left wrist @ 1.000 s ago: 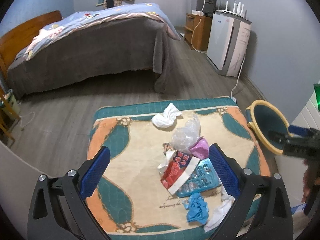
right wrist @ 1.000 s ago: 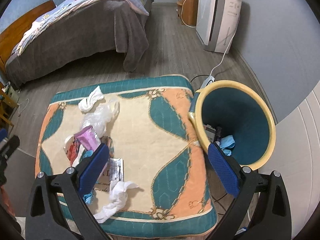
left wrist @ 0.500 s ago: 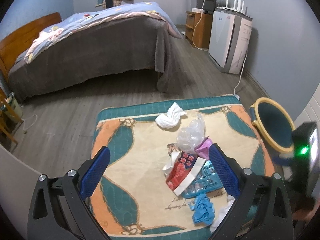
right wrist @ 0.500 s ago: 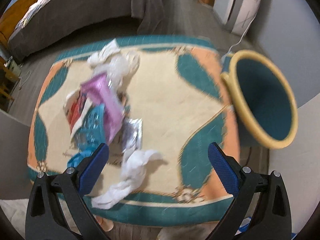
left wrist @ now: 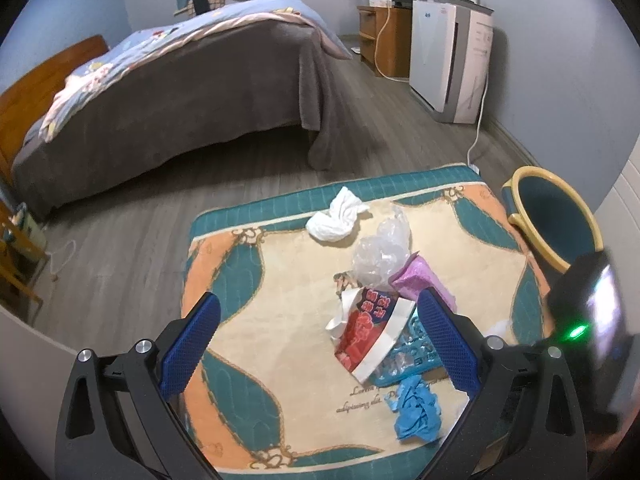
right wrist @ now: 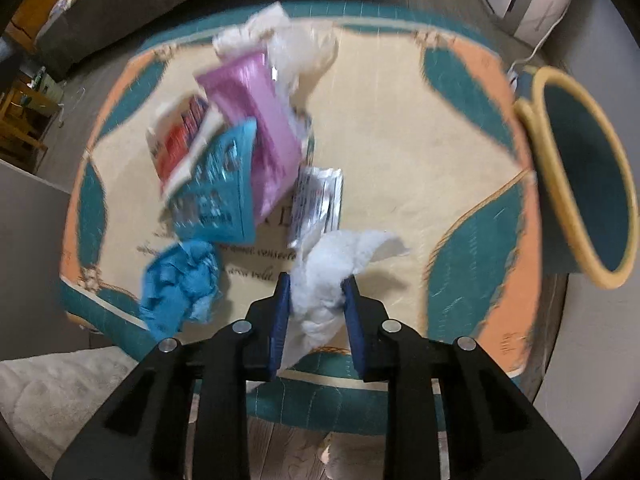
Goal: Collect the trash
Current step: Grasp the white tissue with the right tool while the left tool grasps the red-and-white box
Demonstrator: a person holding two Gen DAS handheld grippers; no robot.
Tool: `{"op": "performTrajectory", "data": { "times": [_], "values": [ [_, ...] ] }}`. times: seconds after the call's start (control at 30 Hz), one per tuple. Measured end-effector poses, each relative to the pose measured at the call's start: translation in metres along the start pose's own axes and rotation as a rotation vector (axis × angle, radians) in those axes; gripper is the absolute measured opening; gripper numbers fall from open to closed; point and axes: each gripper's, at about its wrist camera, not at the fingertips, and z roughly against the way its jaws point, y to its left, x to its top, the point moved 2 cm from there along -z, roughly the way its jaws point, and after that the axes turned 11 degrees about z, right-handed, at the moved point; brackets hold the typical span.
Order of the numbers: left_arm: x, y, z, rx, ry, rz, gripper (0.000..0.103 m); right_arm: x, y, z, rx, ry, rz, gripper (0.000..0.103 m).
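White tissue point(right wrist: 320, 280) sits between the right gripper's point(right wrist: 316, 288) closing jaws.

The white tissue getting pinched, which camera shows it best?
The right wrist view: the white tissue sits between the closing right gripper pads, pressed on both sides. The left wrist view shows only a white scrap behind a finger.

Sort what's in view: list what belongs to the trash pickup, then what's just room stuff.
Job:
white tissue, between the closing right gripper fingers
blue glove
teal wrapper
pink packet
silver sachet
red-and-white carton
clear plastic bag
second tissue
teal bin

Lying about:
rug
bed
white appliance
wooden cabinet
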Motion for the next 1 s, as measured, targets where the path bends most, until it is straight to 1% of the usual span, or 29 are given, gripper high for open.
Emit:
{"op": "performTrajectory", "data": {
  "times": [0.1,0.17,0.23,0.27,0.33,0.4,0.47,0.53,0.57,0.63,0.7,0.77,0.83,0.87,1.0],
  "values": [
    [-0.003,0.001,-0.009,-0.015,0.025,0.004,0.098,0.015,-0.007,0.031,-0.049,-0.046,0.057,0.026],
    [-0.007,0.000,-0.023,-0.010,0.030,-0.039,0.097,0.025,-0.019,0.051,-0.093,-0.095,0.078,0.026],
    [-0.015,0.002,-0.048,0.009,0.089,-0.055,0.097,0.032,-0.030,0.064,-0.165,-0.140,0.103,0.026],
    [-0.019,0.004,-0.057,0.005,0.117,-0.048,0.097,0.034,-0.035,0.067,-0.179,-0.161,0.096,0.026],
    [-0.028,0.006,-0.077,-0.024,0.178,-0.028,0.095,0.036,-0.047,0.062,-0.145,-0.167,0.057,0.026],
    [-0.031,0.005,-0.085,-0.015,0.186,-0.042,0.094,0.036,-0.054,0.056,-0.093,-0.155,0.019,0.026],
    [-0.032,0.001,-0.092,-0.011,0.186,-0.057,0.092,0.037,-0.053,0.055,-0.096,-0.161,0.038,0.026],
    [-0.032,-0.001,-0.101,-0.028,0.210,-0.042,0.077,0.041,-0.052,0.056,-0.121,-0.168,0.071,0.026],
    [-0.032,-0.001,-0.105,-0.028,0.221,-0.037,0.075,0.043,-0.052,0.056,-0.116,-0.171,0.074,0.026],
    [-0.033,-0.002,-0.114,-0.023,0.239,-0.030,0.067,0.047,-0.054,0.056,-0.100,-0.173,0.067,0.026],
    [-0.033,-0.002,-0.121,-0.023,0.246,-0.026,0.063,0.050,-0.055,0.055,-0.094,-0.174,0.070,0.026],
    [-0.034,-0.001,-0.126,-0.020,0.238,-0.025,0.052,0.052,-0.055,0.055,-0.092,-0.173,0.076,0.026],
    [-0.035,0.000,-0.131,-0.028,0.250,-0.028,0.019,0.053,-0.056,0.054,-0.086,-0.176,0.074,0.026],
    [-0.035,-0.001,-0.132,-0.041,0.256,-0.027,0.015,0.053,-0.057,0.055,-0.082,-0.178,0.071,0.026],
    [-0.030,-0.001,-0.125,-0.021,0.221,-0.043,0.013,0.054,-0.064,0.057,-0.070,-0.185,0.053,0.026]
  ]
}}
